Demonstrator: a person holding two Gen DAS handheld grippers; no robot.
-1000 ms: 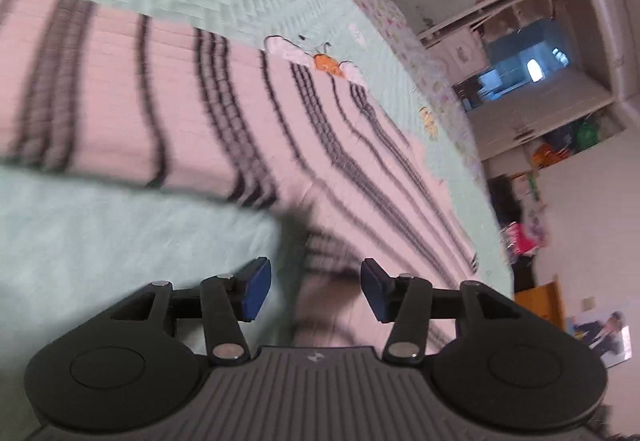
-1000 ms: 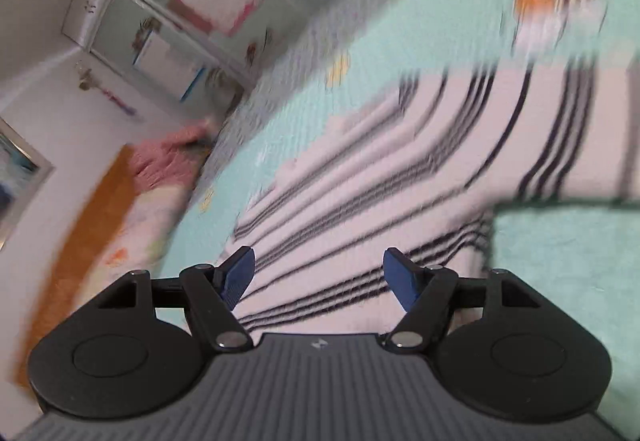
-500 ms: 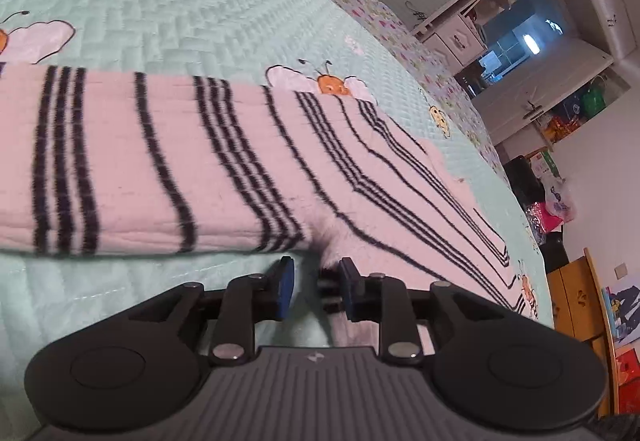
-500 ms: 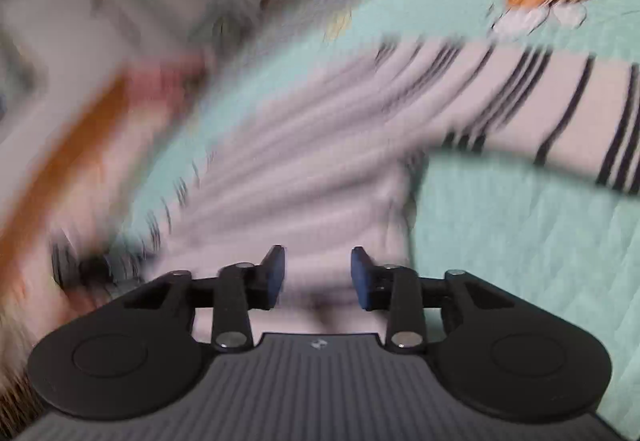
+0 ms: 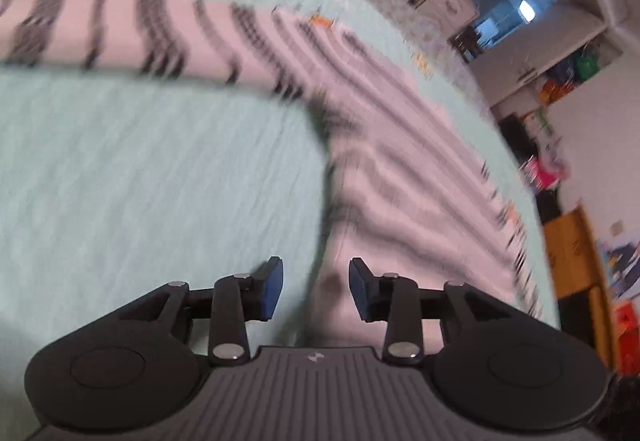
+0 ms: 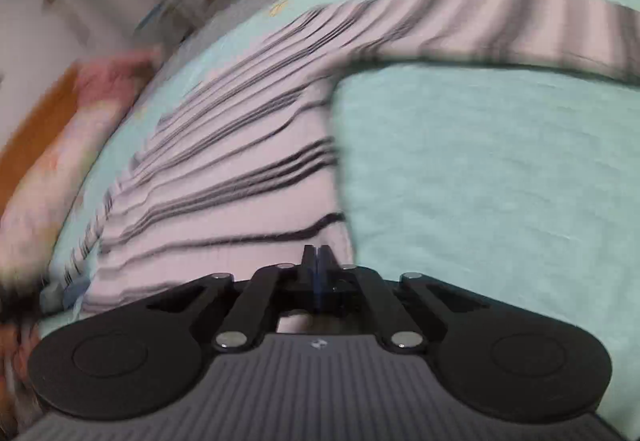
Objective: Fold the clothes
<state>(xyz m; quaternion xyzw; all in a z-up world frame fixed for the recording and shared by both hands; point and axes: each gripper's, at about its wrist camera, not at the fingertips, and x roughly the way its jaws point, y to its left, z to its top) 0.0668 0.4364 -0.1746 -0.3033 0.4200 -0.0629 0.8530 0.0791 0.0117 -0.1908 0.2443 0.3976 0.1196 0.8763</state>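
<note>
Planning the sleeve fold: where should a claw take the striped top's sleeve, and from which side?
Judging by its pose: the sleeve lies flat, stretched across the quilt. Pinch its near long edge, coming in low from the bare quilt side.

Garment (image 5: 384, 145) flat on bedspread (image 5: 160, 177)

Your shirt (image 5: 248, 41) smears into blur, and its sleeve runs off the picture's left edge. Behind your right gripper (image 6: 319, 261), you can't tell whether cloth sits between the closed tips. The shelves (image 5: 516, 1) blur too.
</note>
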